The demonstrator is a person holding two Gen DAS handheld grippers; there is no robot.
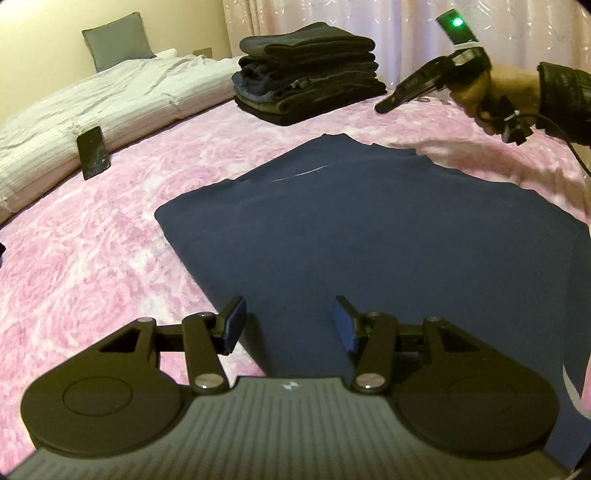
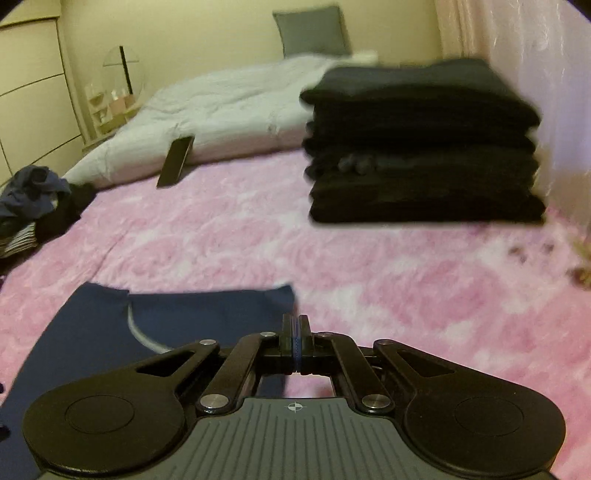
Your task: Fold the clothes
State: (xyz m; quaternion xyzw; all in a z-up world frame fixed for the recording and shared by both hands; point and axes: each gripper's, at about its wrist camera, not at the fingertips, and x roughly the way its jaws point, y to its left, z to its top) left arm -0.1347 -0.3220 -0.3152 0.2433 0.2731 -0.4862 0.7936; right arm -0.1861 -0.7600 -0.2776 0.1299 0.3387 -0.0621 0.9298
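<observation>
1. A pink floral bedspread (image 1: 110, 229) covers the bed.
2. A white duvet (image 1: 110, 96) lies bunched along the bedspread's far edge.
3. A dark phone (image 1: 93, 152) leans against the duvet.
4. A grey pillow (image 1: 117, 40) stands against the wall.
5. A round mirror (image 2: 123, 75) stands by the drawers (image 2: 31, 92).
6. Pale curtains (image 1: 388, 22) hang behind the bed.

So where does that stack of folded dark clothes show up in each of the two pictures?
Left wrist view: the stack of folded clothes sits at top centre, beyond the blue shirt.
Right wrist view: the stack fills the upper right, blurred.
Shared landmark: the phone leaning against the white duvet.
</observation>
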